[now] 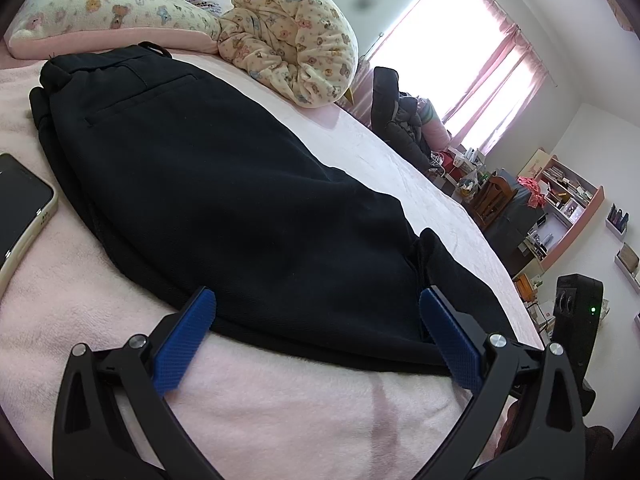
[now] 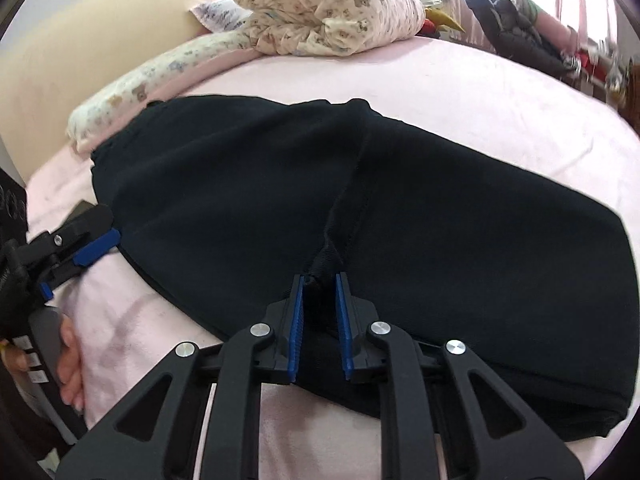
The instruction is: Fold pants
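Black pants (image 1: 224,184) lie flat on a pink bed (image 1: 280,408), waistband at the far left, one leg folded over the other. My left gripper (image 1: 316,312) is open, its blue pads (image 1: 182,340) straddling the near edge of the pants. In the right wrist view the pants (image 2: 460,220) spread across the bed. My right gripper (image 2: 320,280) is shut on a raised bunch of black fabric at the crotch seam. The left gripper (image 2: 98,248) shows at the left edge of the pants in that view.
A phone (image 1: 20,208) lies on the bed left of the pants. A teddy-print pillow (image 1: 100,16) and a rolled quilt (image 1: 288,36) sit at the head of the bed. Dark clothes (image 1: 400,120), shelves and a desk stand beyond the far edge.
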Tool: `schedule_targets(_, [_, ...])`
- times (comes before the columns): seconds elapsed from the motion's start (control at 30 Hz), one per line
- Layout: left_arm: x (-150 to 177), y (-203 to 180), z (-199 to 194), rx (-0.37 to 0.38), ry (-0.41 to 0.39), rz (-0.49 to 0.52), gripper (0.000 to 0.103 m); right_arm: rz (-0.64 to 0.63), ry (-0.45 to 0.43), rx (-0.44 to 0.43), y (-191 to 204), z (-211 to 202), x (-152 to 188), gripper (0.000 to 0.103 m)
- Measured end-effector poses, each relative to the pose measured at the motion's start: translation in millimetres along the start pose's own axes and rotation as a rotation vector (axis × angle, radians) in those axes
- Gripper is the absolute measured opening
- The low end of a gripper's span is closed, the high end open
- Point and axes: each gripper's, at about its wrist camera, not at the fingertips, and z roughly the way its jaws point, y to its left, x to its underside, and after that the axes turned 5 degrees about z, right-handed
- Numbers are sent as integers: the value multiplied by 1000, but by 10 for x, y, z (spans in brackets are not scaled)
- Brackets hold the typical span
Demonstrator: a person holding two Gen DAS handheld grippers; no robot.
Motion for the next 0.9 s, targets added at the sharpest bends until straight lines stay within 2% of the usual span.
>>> schedule_targets(0.1, [-9, -3, -8, 4, -2, -4, 101, 0, 15, -2, 39, -51, -33, 28])
schedule_targets(0.17, [-33, -7, -32, 13, -3, -18, 101, 30, 0, -50, 15, -119, -51, 64])
schedule_targets(0.23, [-83, 14, -60, 28, 25, -46, 101, 16, -23, -35, 45, -143, -57, 74])
schedule_targets(0.33, [-216, 158, -173, 51, 65, -177, 101, -11, 63, -17, 95, 65, -26, 75])
schedule_targets(0.4, [-382, 370, -300, 68, 74, -289, 101, -9, 39, -29, 101, 12, -24, 74])
schedule_targets(0.47, [-563, 605, -440, 66, 60, -368, 101, 66, 7, -130, 4, -146, -10, 74])
schedule_targets(0.53, [-799, 902, -578, 31, 49, -443, 101, 134, -44, -206, -148, -341, 58, 75])
schedule_targets(0.6, [-1014, 1185, -644, -12, 63, -511, 101, 193, -75, -248, -323, -487, 163, 77])
schedule_targets(0.67, [-1158, 1401, -654, -23, 75, -570, 101, 255, -94, -274, -506, -586, 287, 80])
schedule_targets(0.8, [-1326, 1678, -482, -94, 160, -625, 101, 367, -113, -288, -868, -689, 534, 81])
schedule_targets(0.9, [-1352, 1810, -322, -71, 196, -681, 101, 464, -118, -326, -1100, -704, 663, 81])
